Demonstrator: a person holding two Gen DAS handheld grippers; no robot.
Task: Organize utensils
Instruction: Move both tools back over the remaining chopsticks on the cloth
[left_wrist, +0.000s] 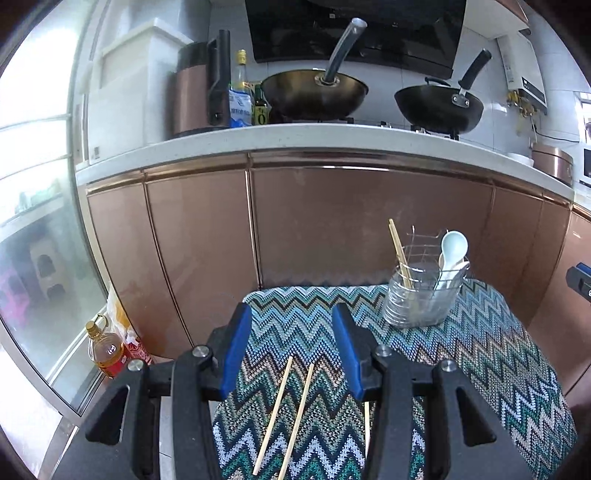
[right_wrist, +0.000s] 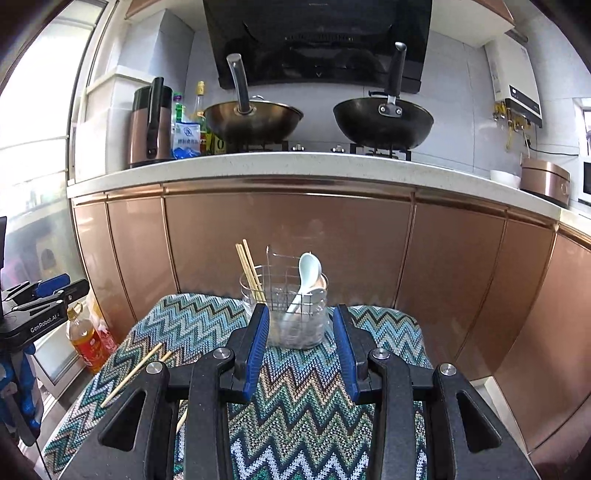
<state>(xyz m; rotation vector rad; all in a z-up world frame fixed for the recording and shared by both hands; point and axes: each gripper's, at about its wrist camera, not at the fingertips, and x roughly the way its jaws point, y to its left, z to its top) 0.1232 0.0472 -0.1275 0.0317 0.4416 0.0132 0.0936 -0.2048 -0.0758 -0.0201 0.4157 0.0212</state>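
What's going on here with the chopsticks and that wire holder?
A person is sorting utensils with two handheld claws. Both the left claw and right claw are open and hold nothing. The wire utensil holder on the zigzag cloth already has two chopsticks and a white spoon in it. Loose chopsticks lie on the cloth under the left claw, not yet picked up.

Bright daylight floods in from the window (left_wrist: 33, 177) at nine o'clock, overexposed; fisheye edges bend and darken.
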